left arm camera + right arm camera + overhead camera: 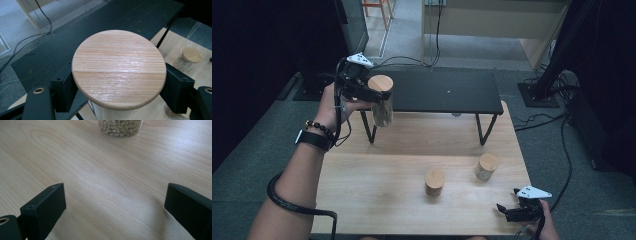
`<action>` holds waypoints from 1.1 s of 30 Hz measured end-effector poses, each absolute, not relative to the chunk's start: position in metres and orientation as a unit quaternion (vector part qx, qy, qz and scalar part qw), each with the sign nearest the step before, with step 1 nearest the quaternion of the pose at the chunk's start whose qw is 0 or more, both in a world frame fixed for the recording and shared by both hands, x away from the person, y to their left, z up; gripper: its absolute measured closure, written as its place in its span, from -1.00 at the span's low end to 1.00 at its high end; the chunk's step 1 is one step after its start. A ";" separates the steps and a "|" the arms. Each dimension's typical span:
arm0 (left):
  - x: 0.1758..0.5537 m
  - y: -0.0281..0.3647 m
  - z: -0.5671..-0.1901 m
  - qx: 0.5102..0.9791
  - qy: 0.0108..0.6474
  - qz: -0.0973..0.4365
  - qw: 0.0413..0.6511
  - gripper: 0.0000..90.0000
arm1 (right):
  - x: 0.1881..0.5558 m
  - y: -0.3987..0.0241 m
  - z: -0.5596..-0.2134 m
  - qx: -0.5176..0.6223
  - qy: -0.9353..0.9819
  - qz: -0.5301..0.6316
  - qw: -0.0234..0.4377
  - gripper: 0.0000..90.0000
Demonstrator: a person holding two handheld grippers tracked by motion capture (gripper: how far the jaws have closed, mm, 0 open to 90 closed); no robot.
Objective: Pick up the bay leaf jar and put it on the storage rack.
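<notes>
While left gripper (368, 93) clamps tall jar (382, 102) beside shelf edge (432, 111), right gripper (506, 210) fingers apart.

I see my two black grippers, left gripper (374, 95) and right gripper (508, 212), each topped by a grey three-cornered plate, trailing black cable, brass-ringed holes beside blocky jaws, plus a black watch (313, 140) and dark bead bracelet (318, 127).

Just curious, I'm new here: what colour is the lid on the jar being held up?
Light wood lid with fine straight grain, clearest in the left gripper view.
</notes>
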State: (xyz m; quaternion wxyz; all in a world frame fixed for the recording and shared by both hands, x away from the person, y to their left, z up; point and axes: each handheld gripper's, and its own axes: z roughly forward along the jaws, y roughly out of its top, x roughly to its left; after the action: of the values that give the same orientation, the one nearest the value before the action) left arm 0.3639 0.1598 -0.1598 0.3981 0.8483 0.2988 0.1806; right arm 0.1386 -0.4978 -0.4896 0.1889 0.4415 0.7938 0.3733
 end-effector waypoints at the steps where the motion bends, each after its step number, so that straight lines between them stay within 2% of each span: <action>1: 0.366 0.159 -0.158 0.850 0.297 0.181 0.396 -0.44 | 0.139 -0.498 -0.490 0.442 0.794 0.373 0.189 -0.92; 16: 0.393 0.155 -0.151 0.844 0.303 0.176 0.406 -0.44 | 0.139 -0.498 -0.490 0.440 0.795 0.373 0.187 -0.92; 33: 0.420 0.135 -0.146 0.845 0.312 0.190 0.391 -0.44 | 0.139 -0.498 -0.490 0.438 0.796 0.373 0.187 -0.92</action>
State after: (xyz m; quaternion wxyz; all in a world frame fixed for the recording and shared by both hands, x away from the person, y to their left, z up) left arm 0.4197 0.1353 -0.1459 0.3914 0.8447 0.3121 0.1895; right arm 0.1394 -0.4980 -0.4896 0.1867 0.4379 0.7964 0.3730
